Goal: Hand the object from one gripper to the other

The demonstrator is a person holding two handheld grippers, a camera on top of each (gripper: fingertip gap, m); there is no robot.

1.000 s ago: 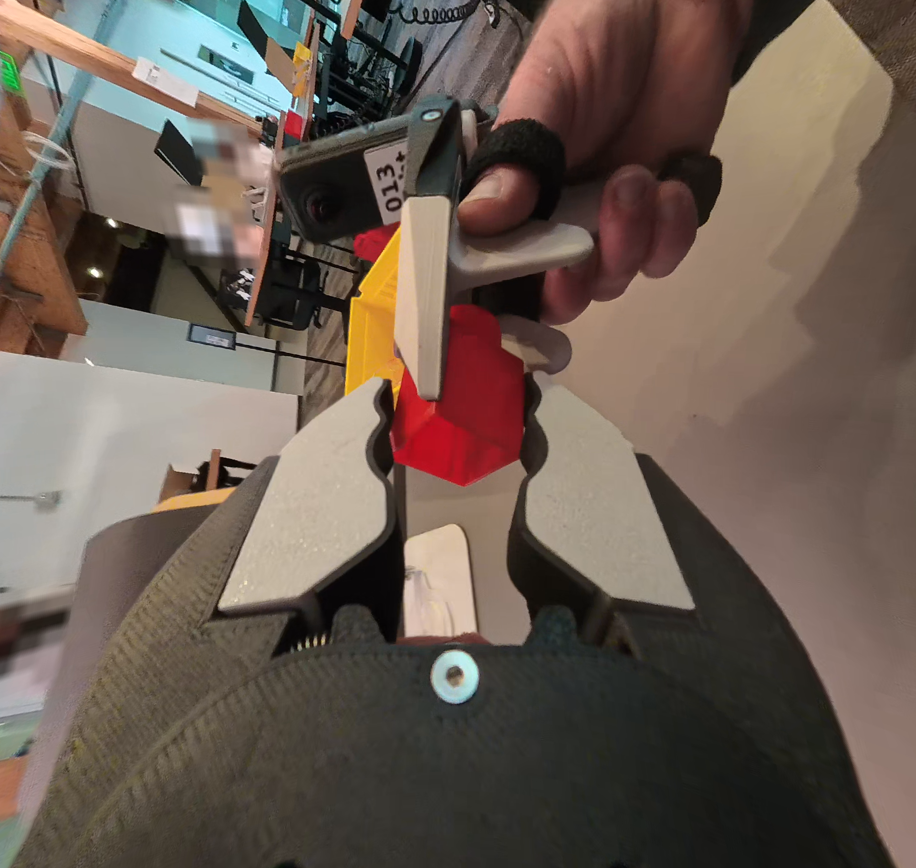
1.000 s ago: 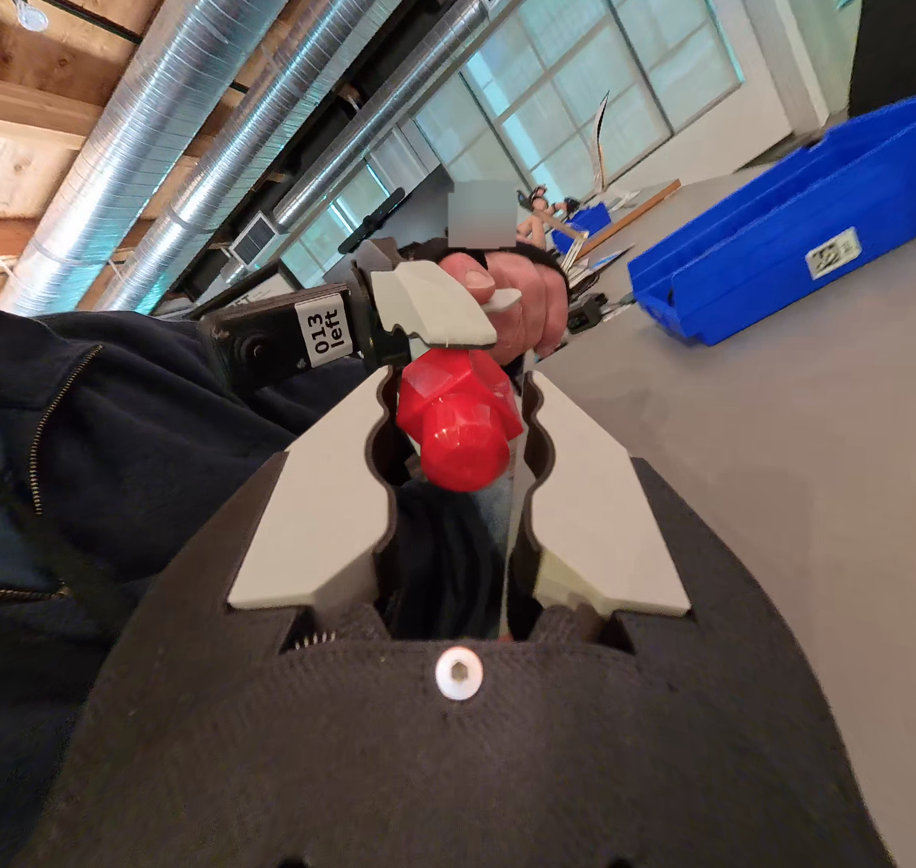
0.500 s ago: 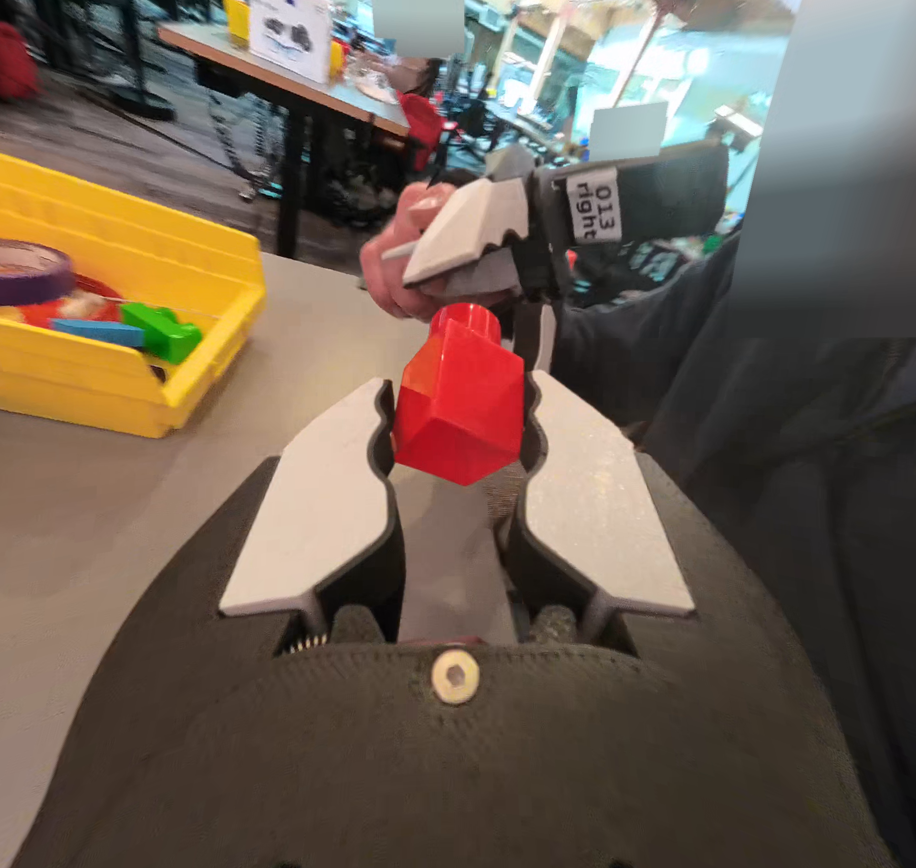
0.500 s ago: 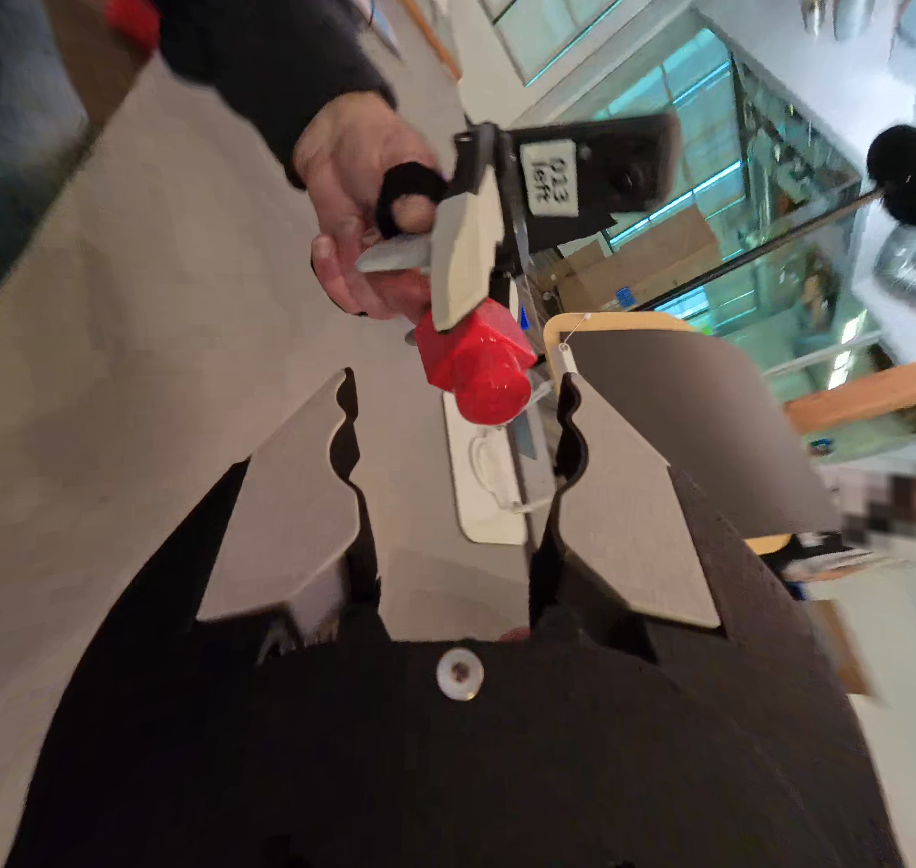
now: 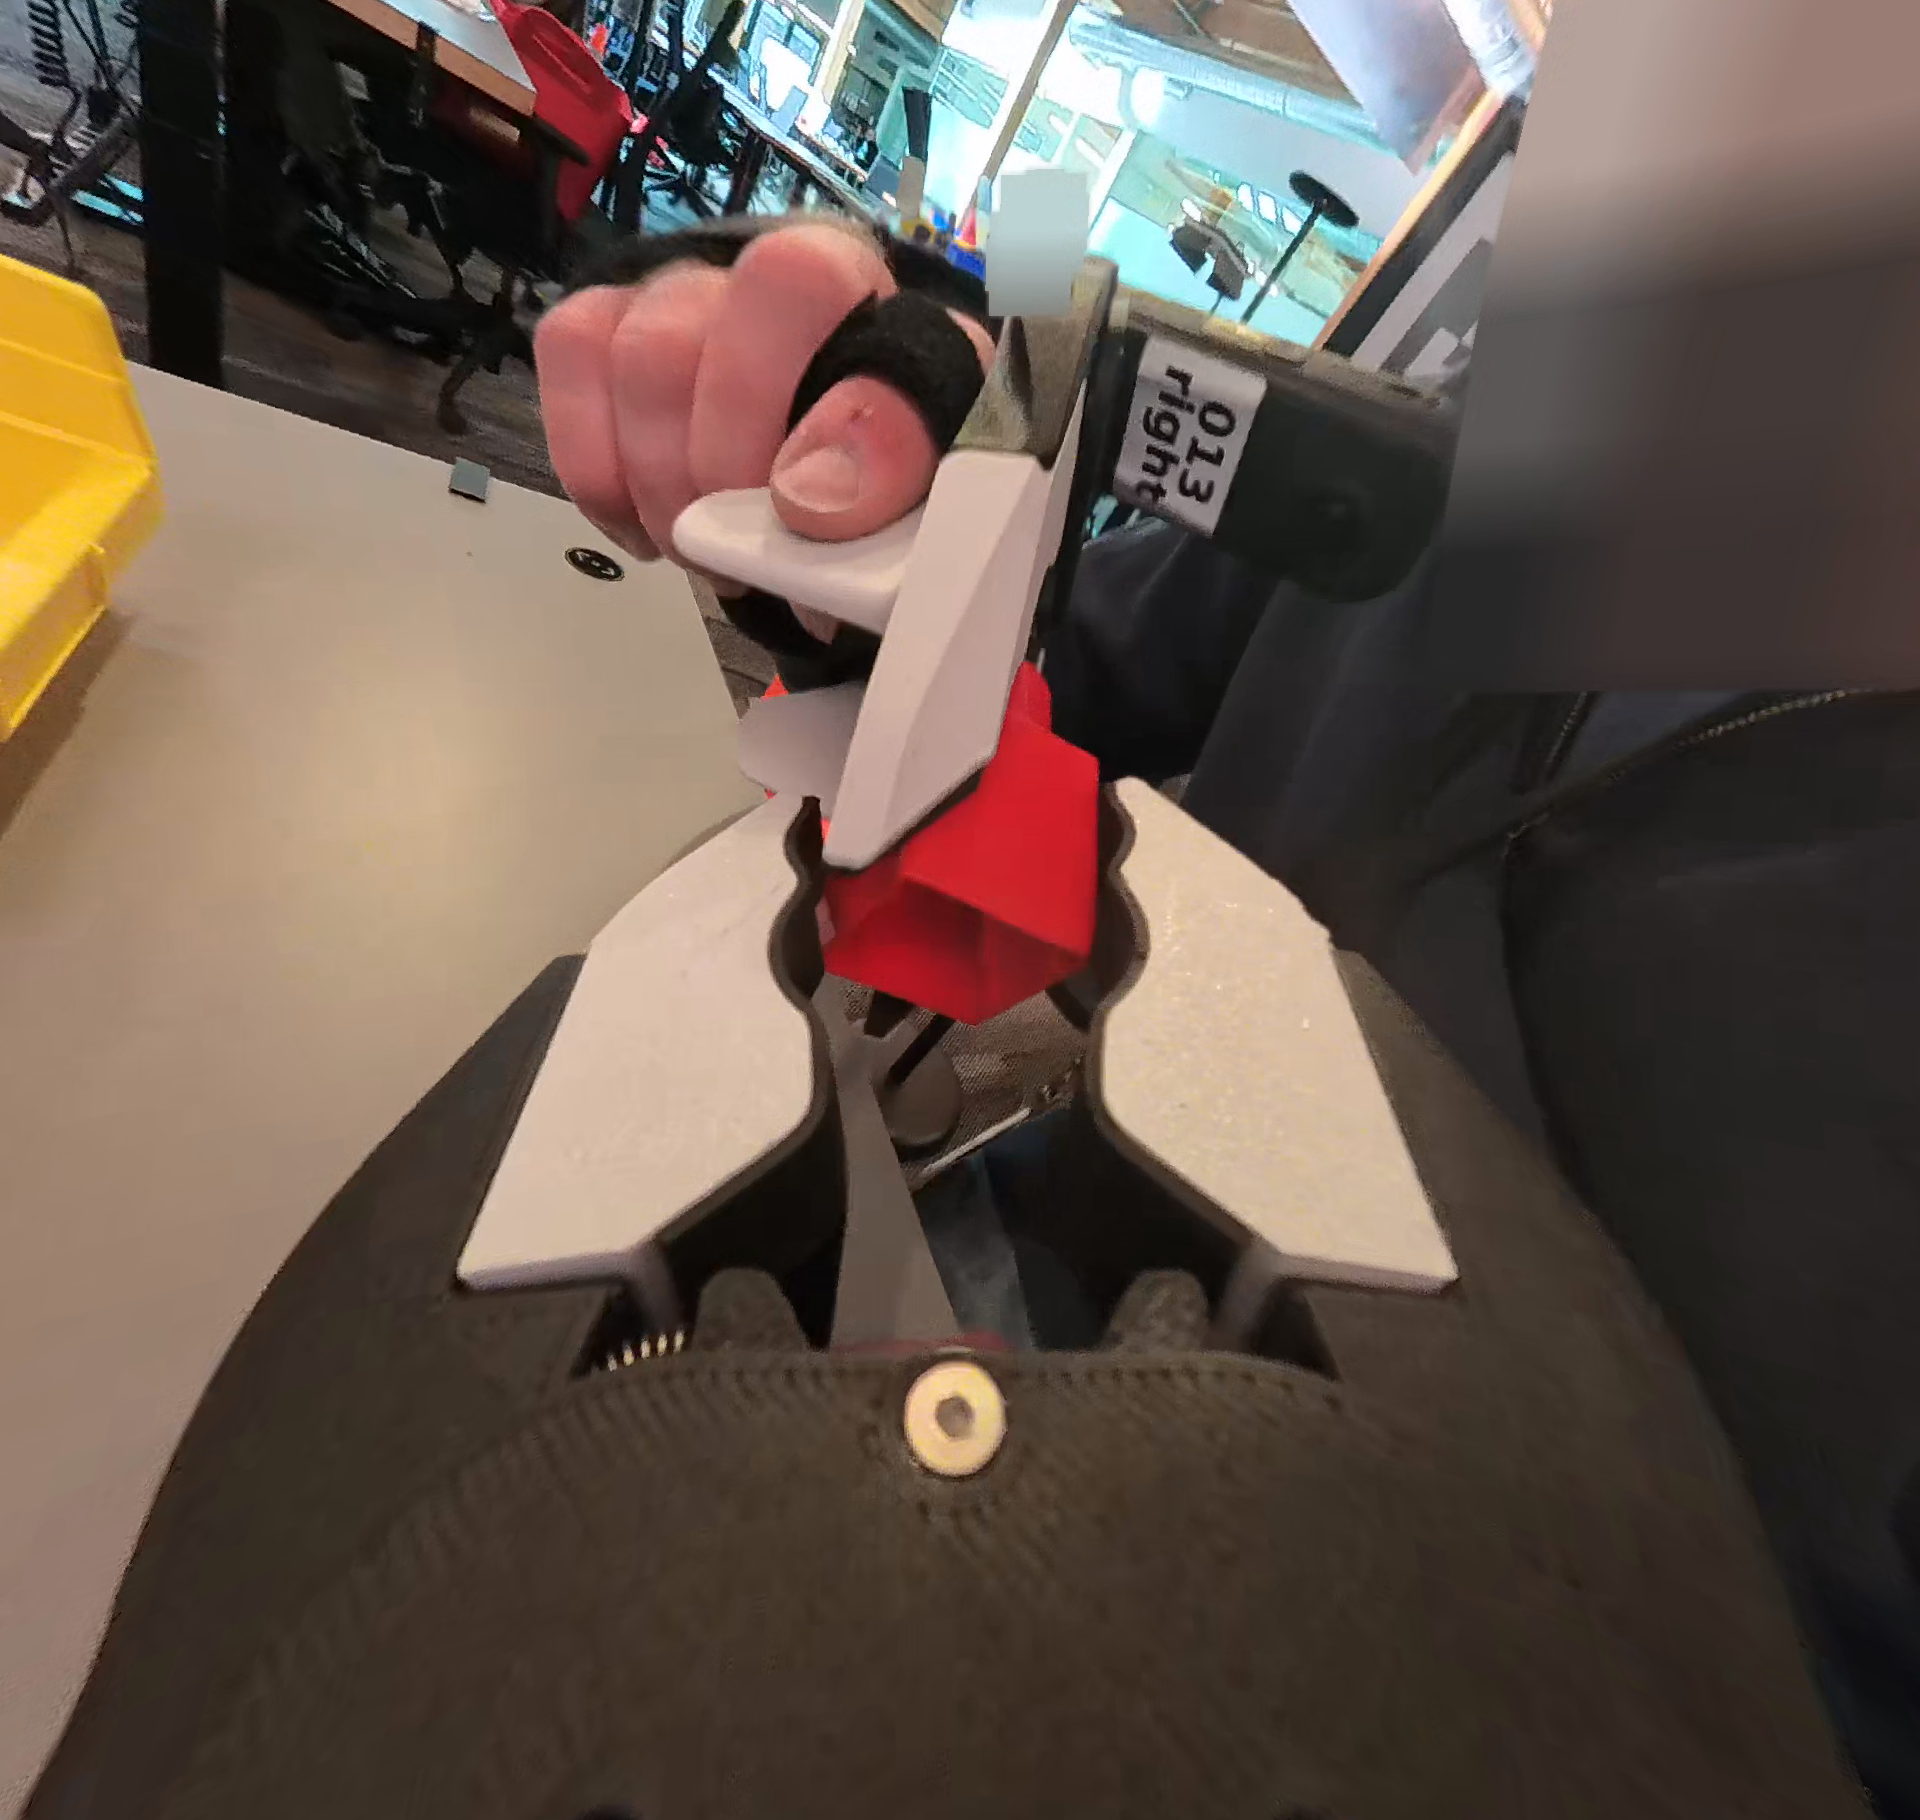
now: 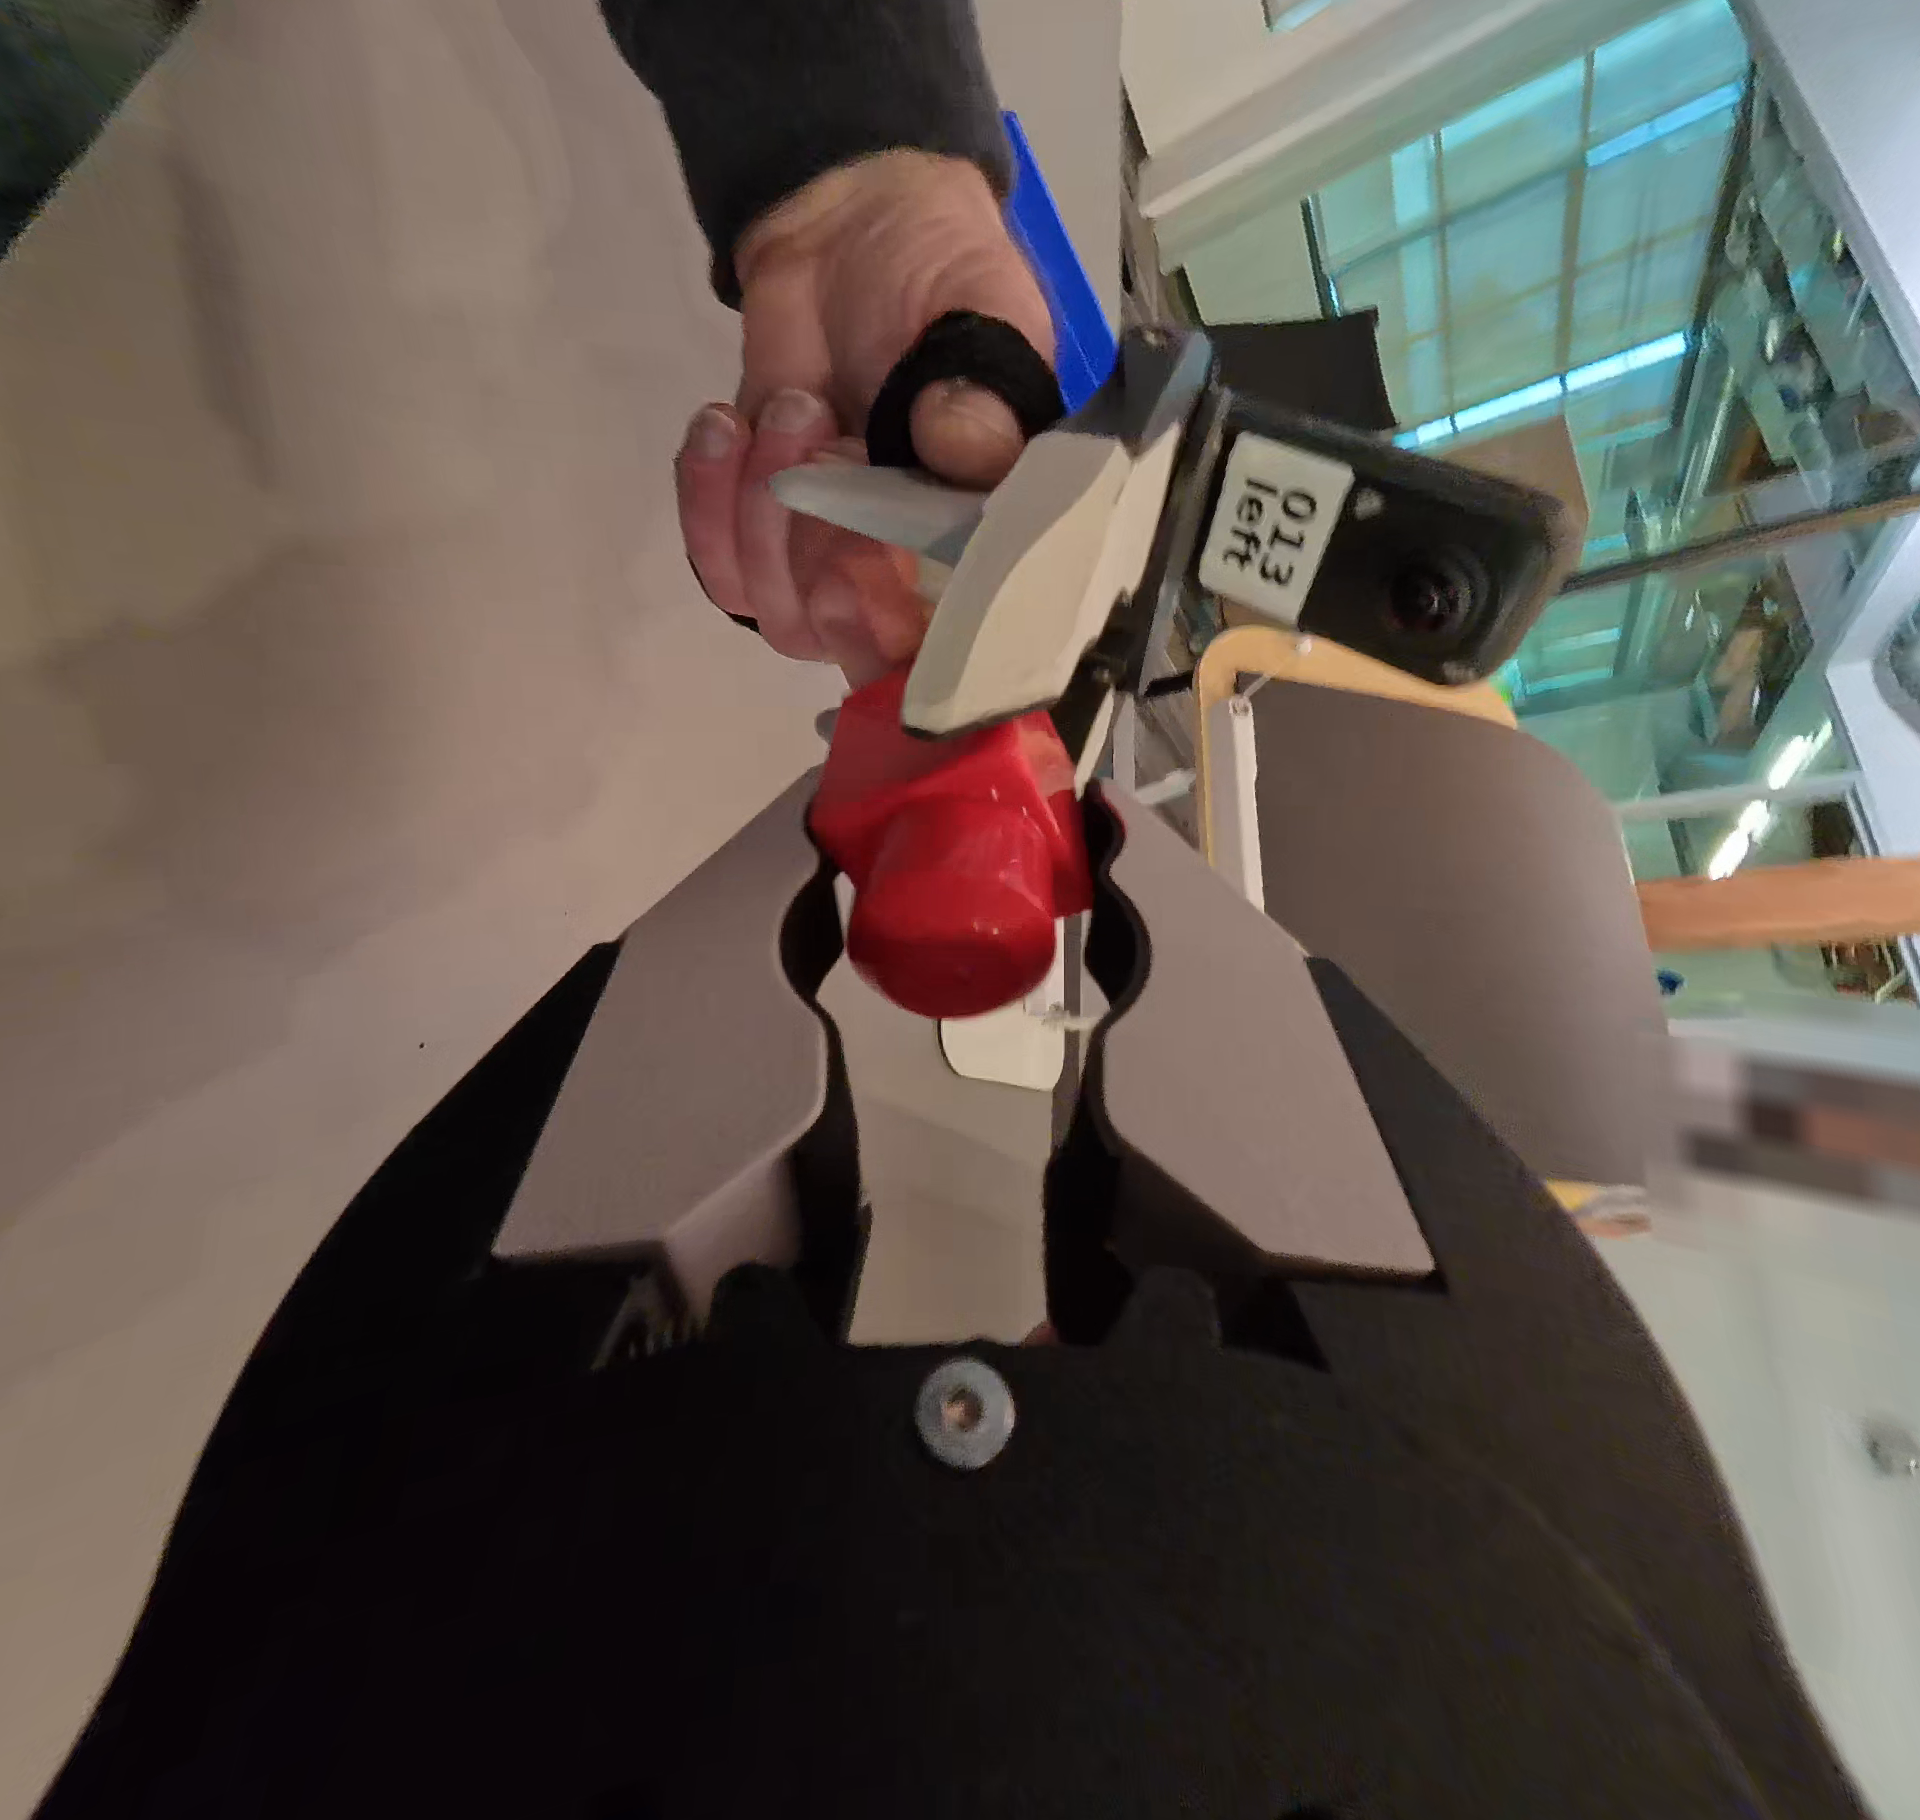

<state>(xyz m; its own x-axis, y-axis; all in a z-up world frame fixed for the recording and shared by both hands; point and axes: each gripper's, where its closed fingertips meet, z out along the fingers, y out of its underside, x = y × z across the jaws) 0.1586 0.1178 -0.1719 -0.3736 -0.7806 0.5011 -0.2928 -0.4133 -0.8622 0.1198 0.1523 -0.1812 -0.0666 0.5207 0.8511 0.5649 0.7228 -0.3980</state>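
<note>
Left tongs (image 5: 951,897) pinching the square body of the red hard-plastic block with a round stud (image 5: 966,897). Right tongs (image 6: 956,897) clamped round the stud end too, so mid-handoff, held up off the grey counter (image 5: 312,731). Yellow plastic bin (image 5: 62,503) out at 10 o'clock. Probably light, rigid, a bit slick; flat faces grip best.
</note>
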